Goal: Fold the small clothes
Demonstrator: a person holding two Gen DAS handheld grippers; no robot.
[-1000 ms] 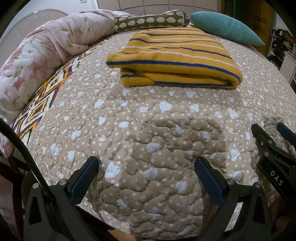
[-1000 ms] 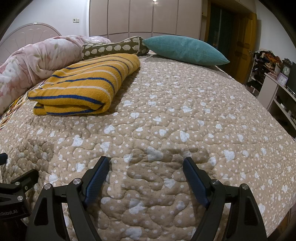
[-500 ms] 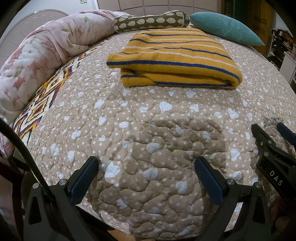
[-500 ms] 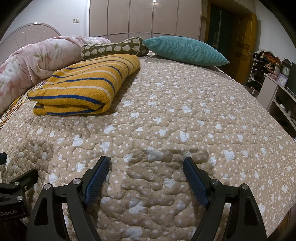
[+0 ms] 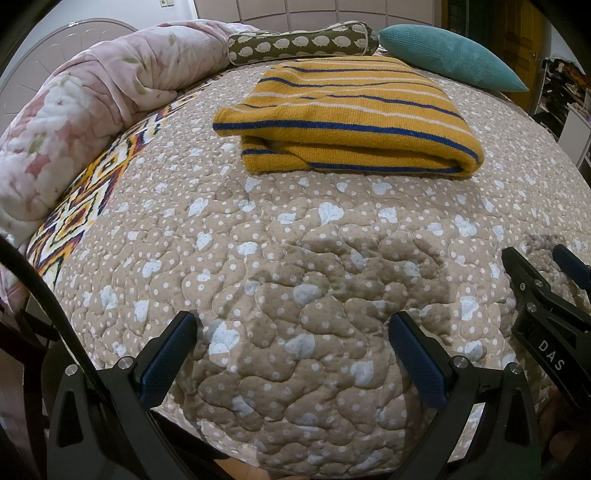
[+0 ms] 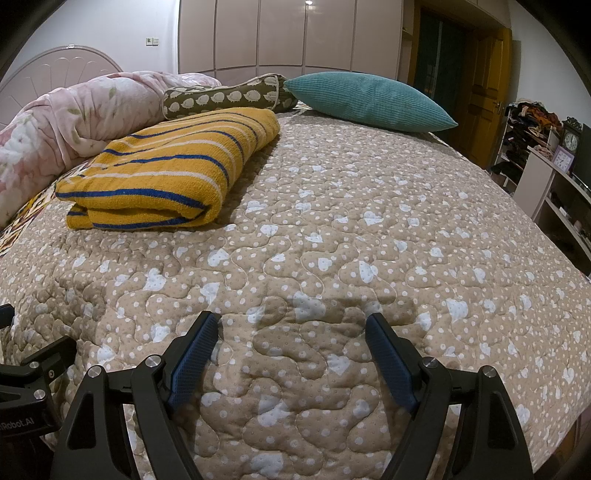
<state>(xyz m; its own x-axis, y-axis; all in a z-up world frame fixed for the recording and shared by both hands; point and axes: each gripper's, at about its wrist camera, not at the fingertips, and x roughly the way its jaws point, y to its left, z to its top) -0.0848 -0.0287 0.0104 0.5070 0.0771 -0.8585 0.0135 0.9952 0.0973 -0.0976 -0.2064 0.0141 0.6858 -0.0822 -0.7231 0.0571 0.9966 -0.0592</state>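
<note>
We've got both grippers, left gripper (image 5: 291, 354) & right gripper (image 6: 291, 354), spread wide w/ nothing held, low over the tan quilt (image 6: 369, 240). Folded yellow sweater (image 5: 347, 118) lies well ahead, near teal pillow (image 6: 365, 99); wardrobe (image 6: 288, 35) behind.

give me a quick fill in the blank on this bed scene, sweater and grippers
The yellow sweater with blue stripes lies ____ on the quilt.
The left gripper has its jaws ____ and holds nothing.
The right gripper is ____ too.
Behind the sweater lies a ____ cushion.

Missing words: folded; open; open; teal
</note>
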